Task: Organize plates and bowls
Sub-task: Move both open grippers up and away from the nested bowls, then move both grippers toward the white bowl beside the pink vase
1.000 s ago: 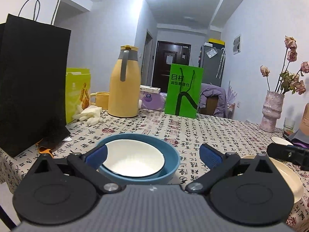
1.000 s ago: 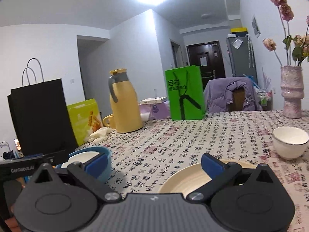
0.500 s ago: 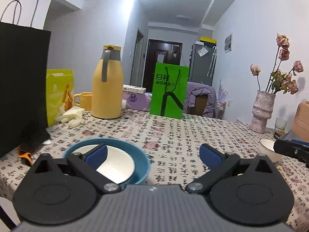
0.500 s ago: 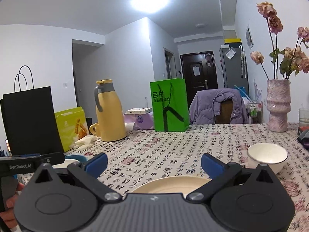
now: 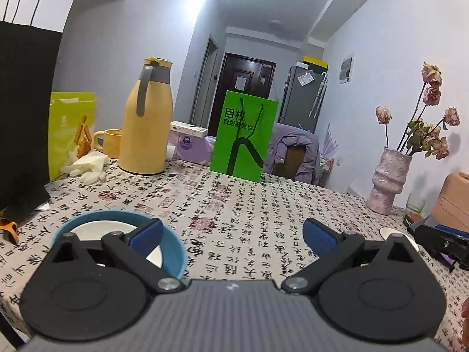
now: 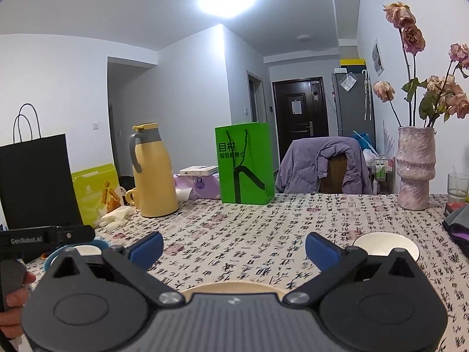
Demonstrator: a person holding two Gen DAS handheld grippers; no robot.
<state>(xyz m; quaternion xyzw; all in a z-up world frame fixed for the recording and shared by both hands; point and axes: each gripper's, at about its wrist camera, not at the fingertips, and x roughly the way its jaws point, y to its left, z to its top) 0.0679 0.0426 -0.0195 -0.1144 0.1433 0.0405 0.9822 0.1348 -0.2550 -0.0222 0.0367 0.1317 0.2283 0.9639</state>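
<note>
Calligraphy-print tablecloth (image 5: 234, 205), seemingly hallway beyond.

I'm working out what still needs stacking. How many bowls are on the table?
2. A blue bowl with a white dish inside sits at the near left; a white bowl sits at the near right. Others may be hidden behind the grippers.

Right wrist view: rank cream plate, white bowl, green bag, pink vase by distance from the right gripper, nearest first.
From the right gripper:
1. Cream plate, just below the open jaws.
2. White bowl, right of them.
3. Pink vase, far right.
4. Green bag, centre back; close to the vase's depth, ranking unsure.
</note>
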